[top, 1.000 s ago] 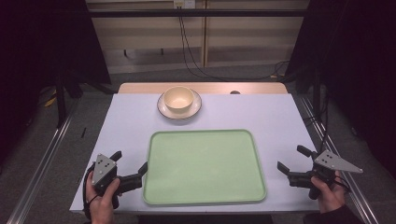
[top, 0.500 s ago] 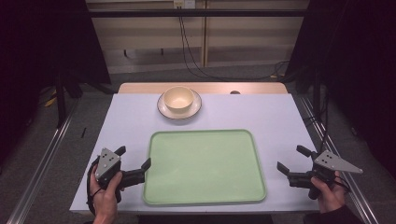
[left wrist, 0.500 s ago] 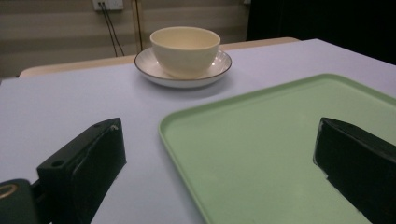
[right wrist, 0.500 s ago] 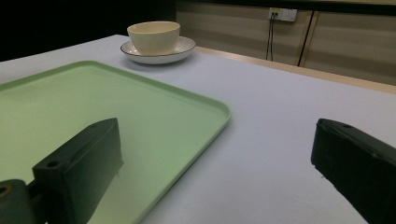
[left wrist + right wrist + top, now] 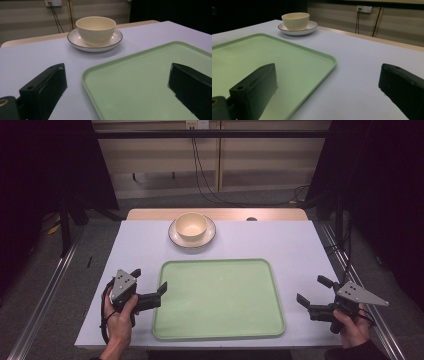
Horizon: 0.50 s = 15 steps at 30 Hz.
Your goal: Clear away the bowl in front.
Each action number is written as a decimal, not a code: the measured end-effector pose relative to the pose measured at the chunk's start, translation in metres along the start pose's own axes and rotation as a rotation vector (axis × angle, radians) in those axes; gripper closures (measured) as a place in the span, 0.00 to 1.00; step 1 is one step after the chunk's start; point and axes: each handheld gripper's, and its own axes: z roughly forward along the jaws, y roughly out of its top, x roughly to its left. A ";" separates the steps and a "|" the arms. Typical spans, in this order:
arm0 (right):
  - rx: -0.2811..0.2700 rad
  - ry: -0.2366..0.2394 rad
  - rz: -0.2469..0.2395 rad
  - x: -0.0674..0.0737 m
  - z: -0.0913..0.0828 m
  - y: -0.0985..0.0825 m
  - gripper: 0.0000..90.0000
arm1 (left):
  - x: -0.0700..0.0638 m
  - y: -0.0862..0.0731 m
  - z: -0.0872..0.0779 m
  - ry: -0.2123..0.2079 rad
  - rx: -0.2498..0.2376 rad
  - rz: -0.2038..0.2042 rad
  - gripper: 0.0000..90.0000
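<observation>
A pale green tray [image 5: 220, 295] lies empty in the middle of the white table. Behind it a cream bowl [image 5: 191, 226] sits on a white saucer [image 5: 174, 238]. My left gripper [image 5: 149, 280] is open at the tray's left edge, held by a hand. In the left gripper view [image 5: 117, 70] the tray's rim [image 5: 86, 80] runs between the jaws, with the bowl [image 5: 95, 29] ahead. My right gripper [image 5: 310, 290] is open just off the tray's right edge and holds nothing. In the right gripper view [image 5: 328, 68] the tray's corner [image 5: 332, 61] lies between the jaws.
The table [image 5: 280, 240] has a wooden strip [image 5: 270, 214] along its far edge. Metal rails [image 5: 45, 295] run along the floor on both sides. Cables [image 5: 200, 175] hang from a wall socket behind the table. Dark curtains stand at the left and right.
My left gripper has moved forward and to the right, up to the tray's left edge. The right gripper, the tray and the bowl have stayed put.
</observation>
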 end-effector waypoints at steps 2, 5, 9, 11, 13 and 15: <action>-0.001 0.000 0.001 0.000 0.000 0.000 0.02 | 0.001 0.001 0.002 -0.006 0.008 0.011 0.02; -0.001 0.000 0.000 0.000 0.000 0.000 0.02 | 0.002 0.003 0.006 -0.014 0.014 0.008 0.02; -0.003 0.000 -0.003 0.000 0.000 0.000 0.02 | 0.002 0.008 0.009 -0.060 0.034 -0.005 0.05; -0.002 0.001 -0.004 0.000 0.000 0.000 0.02 | -0.001 0.015 0.011 -0.063 0.032 0.021 0.04; -0.002 0.004 -0.001 0.000 0.000 0.000 0.02 | 0.000 0.020 0.012 -0.072 0.020 0.021 0.04; -0.002 0.002 -0.002 0.000 0.000 0.000 0.02 | 0.001 0.023 0.013 -0.076 0.019 0.024 0.03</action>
